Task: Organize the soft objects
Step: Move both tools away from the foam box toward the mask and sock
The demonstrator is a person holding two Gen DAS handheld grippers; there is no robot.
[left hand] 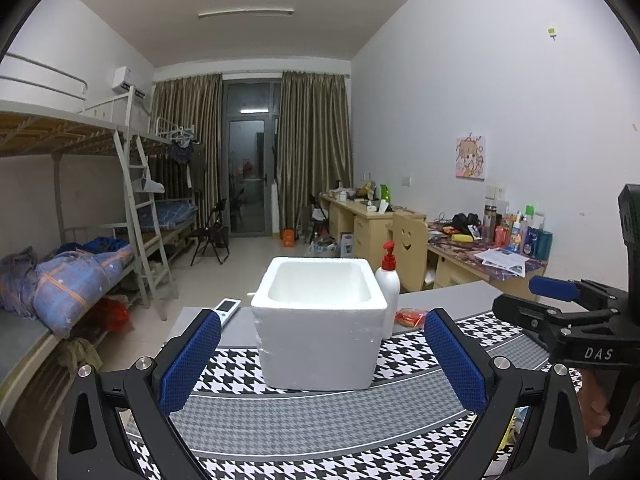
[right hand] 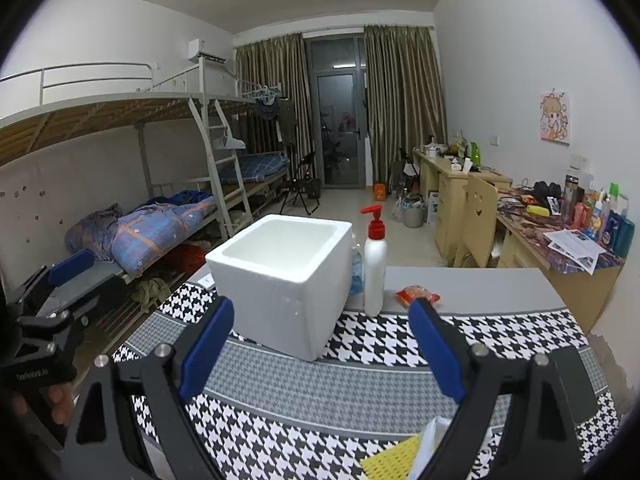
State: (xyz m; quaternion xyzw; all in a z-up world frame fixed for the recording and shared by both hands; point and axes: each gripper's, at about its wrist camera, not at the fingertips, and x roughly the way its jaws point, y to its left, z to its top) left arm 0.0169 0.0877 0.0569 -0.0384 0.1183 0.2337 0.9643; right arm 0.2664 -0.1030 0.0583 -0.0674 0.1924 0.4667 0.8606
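A: Here, both claws stand apart and empty: left claw (left hand: pixel 322 362), right claw (right hand: pixel 322 354). Where is the soft thing?

B: A yellow sponge (right hand: pixel 390 460) lies near, under the right claw, on the houndstooth mat (right hand: pixel 360 392). Likely light and squashy; pinch its edges.

A: Room?

B: The foam box (right hand: pixel 280 280) stands open; the pump bottle (right hand: pixel 375 264) at its right could tip.

The yellow sponge (right hand: pixel 390 462) is cut off by the frame's bottom edge. The foam box (right hand: pixel 280 280) partly hides a water bottle (right hand: pixel 356 270).
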